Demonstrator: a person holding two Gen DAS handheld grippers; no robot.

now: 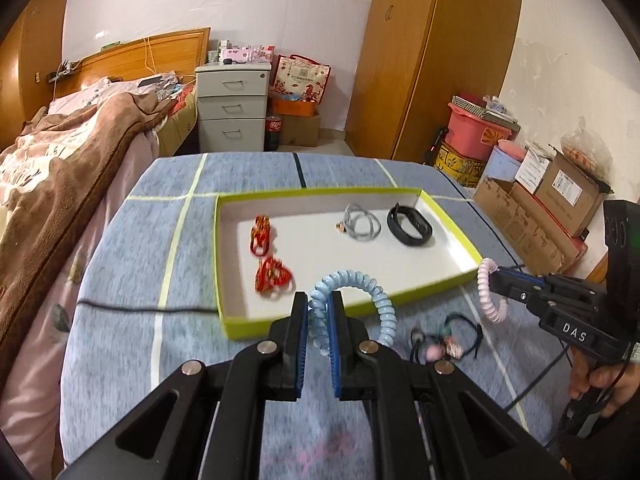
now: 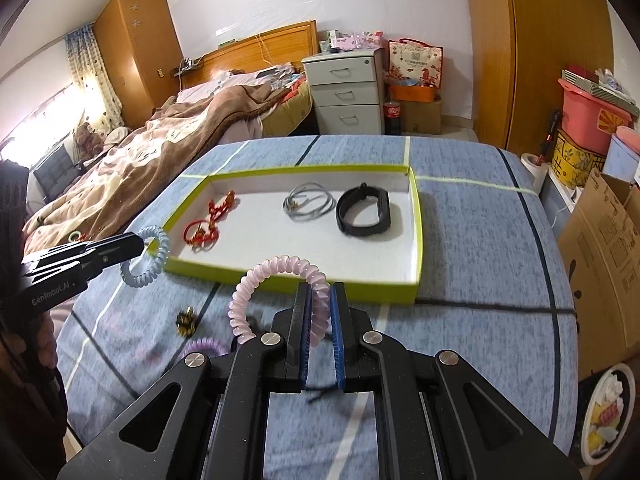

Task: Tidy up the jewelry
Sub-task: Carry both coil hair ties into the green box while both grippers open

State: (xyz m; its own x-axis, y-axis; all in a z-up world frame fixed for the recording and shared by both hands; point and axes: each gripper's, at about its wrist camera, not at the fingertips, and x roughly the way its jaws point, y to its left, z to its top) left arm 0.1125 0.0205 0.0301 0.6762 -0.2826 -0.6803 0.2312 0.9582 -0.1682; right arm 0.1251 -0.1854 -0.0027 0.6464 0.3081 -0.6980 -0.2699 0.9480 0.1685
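Jewelry tray (image 1: 460, 216); "DAS" gripper (image 1: 494, 278) label.

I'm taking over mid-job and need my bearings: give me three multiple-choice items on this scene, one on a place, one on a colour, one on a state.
1. Where does the black band lie?
A. In the green-edged tray
B. On the bed
C. On the cloth beside the tray

2. What colour is the coil tie in the left gripper?
A. Pink
B. Light blue
C. Red

3. How is the right gripper?
A. Open, empty
B. Shut on a pink coil tie
C. Shut on nothing

Key: 1 A, it rests on the tray's white floor, right end. 2 B, a blue coil sits between the pads. 3 B, the pads pinch the pink coil.
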